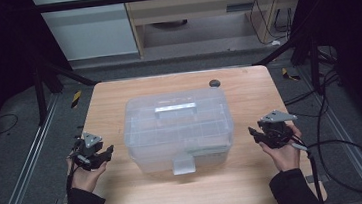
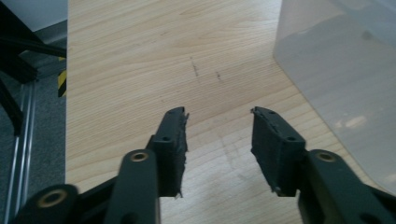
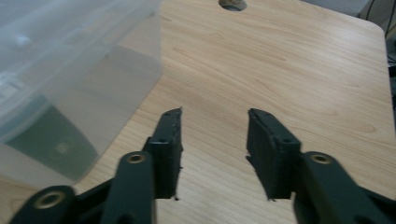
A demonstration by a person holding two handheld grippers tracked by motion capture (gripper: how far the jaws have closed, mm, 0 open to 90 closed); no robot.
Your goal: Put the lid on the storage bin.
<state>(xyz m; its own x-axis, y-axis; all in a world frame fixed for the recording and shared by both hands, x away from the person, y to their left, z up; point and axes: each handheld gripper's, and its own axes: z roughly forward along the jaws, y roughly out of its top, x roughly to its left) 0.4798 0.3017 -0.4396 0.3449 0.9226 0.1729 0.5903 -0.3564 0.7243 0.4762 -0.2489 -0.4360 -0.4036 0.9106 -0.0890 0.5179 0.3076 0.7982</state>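
Overhead, the clear storage box point(image 1: 178, 130) sits mid-worktop point(image 1: 256, 175) with its lid handle point(image 1: 175, 109) visible; each gripper view catches just one side wall. Left tongs point(image 1: 107, 152) and right tongs point(image 1: 253, 134) flank it, both gaping wide, gripping nothing, touching nothing.

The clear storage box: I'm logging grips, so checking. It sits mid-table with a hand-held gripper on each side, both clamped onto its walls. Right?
Not quite. The clear storage box sits mid-table with the left hand-held gripper and right hand-held gripper on either side, but both are open and apart from it; each gripper view shows bare table between the jaws.
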